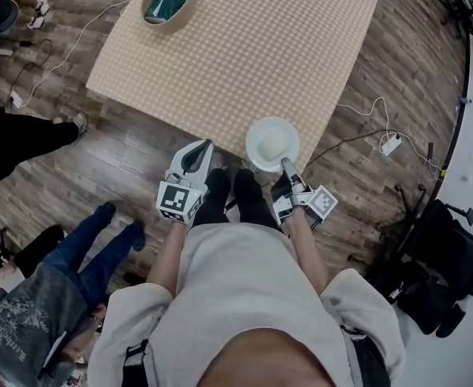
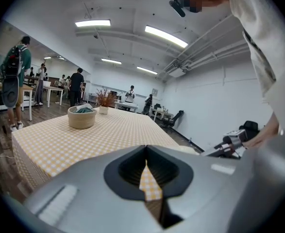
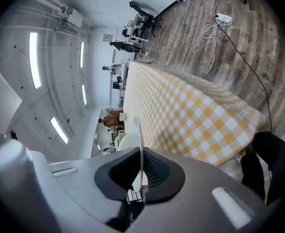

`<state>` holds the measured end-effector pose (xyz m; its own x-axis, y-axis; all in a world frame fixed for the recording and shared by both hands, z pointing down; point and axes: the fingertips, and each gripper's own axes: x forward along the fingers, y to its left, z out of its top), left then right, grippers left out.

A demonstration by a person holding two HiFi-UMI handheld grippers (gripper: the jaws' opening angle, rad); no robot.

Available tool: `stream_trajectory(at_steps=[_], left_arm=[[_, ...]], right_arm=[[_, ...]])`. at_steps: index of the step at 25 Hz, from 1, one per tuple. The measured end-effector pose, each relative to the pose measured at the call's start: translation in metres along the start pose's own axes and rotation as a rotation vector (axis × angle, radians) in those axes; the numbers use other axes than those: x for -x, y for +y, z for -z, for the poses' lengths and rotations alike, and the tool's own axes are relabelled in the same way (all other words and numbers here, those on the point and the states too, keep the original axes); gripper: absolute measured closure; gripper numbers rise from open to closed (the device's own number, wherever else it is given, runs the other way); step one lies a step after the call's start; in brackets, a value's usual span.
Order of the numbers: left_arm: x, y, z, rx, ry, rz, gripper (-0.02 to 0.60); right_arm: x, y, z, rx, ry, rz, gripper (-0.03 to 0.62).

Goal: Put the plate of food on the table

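Observation:
A white plate (image 1: 272, 143) with a pale lump of food (image 1: 275, 145) hangs just off the near edge of the table (image 1: 244, 47), which has a yellow checked cloth. My right gripper (image 1: 286, 166) is shut on the plate's near rim. In the right gripper view the plate (image 3: 139, 140) stands edge-on between the jaws, with the table (image 3: 195, 110) ahead. My left gripper (image 1: 202, 147) is to the plate's left, shut and holding nothing. In the left gripper view its tips (image 2: 147, 152) point over the cloth.
A woven basket (image 1: 168, 1) with green cloth sits at the table's far left corner. A person in jeans (image 1: 99, 248) and another in black (image 1: 18, 135) stand to the left. Cables and a power strip (image 1: 391, 144) lie on the floor; a black chair (image 1: 446, 272) is at right.

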<state>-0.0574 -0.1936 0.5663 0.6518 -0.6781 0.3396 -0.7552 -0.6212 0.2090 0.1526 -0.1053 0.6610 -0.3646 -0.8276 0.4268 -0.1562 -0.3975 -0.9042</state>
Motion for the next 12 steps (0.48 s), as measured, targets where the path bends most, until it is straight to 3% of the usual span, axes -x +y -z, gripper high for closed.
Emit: stream_trajectory(at_steps=[12], left_arm=[[-0.017, 0.006, 0.004, 0.013, 0.023, -0.01, 0.572]], right_arm=[[-0.022, 0.0, -0.019, 0.012, 0.02, -0.006, 0.585]])
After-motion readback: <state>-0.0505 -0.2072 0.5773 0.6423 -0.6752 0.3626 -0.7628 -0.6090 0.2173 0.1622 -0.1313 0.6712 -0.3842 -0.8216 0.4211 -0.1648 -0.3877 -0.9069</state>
